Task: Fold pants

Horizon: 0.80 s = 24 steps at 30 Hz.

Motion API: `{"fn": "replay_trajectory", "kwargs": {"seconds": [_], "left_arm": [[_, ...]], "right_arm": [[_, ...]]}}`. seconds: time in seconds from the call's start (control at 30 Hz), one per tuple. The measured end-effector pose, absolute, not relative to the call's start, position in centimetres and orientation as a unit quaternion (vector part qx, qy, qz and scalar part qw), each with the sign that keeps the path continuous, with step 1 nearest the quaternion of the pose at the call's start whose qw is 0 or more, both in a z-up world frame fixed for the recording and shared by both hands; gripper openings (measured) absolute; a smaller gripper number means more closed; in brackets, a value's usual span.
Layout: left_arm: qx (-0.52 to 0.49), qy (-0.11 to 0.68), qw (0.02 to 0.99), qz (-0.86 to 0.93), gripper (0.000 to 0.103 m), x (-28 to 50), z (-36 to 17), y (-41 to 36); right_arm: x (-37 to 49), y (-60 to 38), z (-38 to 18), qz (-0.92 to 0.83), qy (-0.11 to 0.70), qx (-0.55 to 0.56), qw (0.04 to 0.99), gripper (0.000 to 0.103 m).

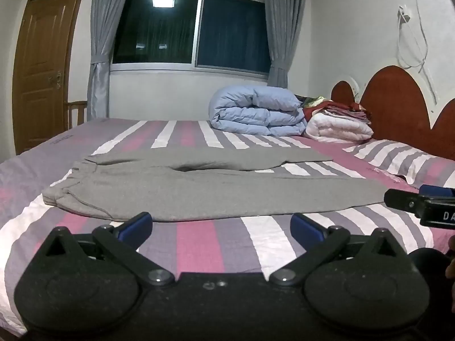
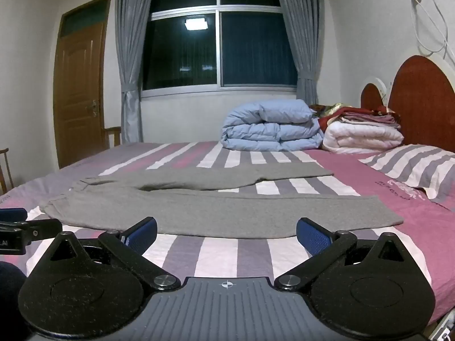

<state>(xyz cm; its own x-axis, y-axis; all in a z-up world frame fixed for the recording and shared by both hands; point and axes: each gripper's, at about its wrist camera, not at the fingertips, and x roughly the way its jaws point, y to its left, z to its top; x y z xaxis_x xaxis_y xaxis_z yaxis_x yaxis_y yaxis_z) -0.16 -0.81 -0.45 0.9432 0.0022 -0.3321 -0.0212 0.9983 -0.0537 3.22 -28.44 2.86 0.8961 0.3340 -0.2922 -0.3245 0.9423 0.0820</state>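
Observation:
Grey pants (image 1: pixel 199 190) lie spread flat on the striped bed, waistband at the left, both legs running right and slightly apart; they also show in the right wrist view (image 2: pixel 199 210). My left gripper (image 1: pixel 221 226) is open and empty, just short of the near leg's edge. My right gripper (image 2: pixel 226 231) is open and empty, also just short of the near leg, nearer the leg ends. The right gripper shows at the right edge of the left wrist view (image 1: pixel 421 203). The left gripper shows at the left edge of the right wrist view (image 2: pixel 20 227).
The bed sheet (image 1: pixel 196 247) has pink, grey and white stripes. A folded light-blue duvet (image 1: pixel 256 113), a white quilt (image 1: pixel 338 128) and stacked cloths sit at the far right by the red headboard (image 1: pixel 398 105). A striped pillow (image 2: pixel 418 170) lies right of the pants.

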Motion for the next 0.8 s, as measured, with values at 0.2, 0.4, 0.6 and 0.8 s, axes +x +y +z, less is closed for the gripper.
{"fn": "replay_trajectory", "kwargs": {"seconds": [0.2,0.4,0.6,0.8], "left_arm": [[-0.027,0.172,0.985,0.004,0.097,0.83,-0.54,-0.16],[-0.027,0.171,0.985,0.005,0.097,0.58,-0.53,-0.1],[-0.027,0.171,0.985,0.004,0.097,0.93,-0.52,-0.13],[-0.028,0.171,0.985,0.004,0.097,0.71,-0.55,-0.11]], "right_arm": [[3.25,-28.46,2.87,0.169,0.154,0.014,0.973,0.103],[3.31,-28.49,2.82,0.169,0.154,0.014,0.973,0.103],[3.33,-28.48,2.8,0.17,0.154,0.013,0.973,0.103],[3.32,-28.52,2.8,0.169,0.154,0.014,0.973,0.103]]}}
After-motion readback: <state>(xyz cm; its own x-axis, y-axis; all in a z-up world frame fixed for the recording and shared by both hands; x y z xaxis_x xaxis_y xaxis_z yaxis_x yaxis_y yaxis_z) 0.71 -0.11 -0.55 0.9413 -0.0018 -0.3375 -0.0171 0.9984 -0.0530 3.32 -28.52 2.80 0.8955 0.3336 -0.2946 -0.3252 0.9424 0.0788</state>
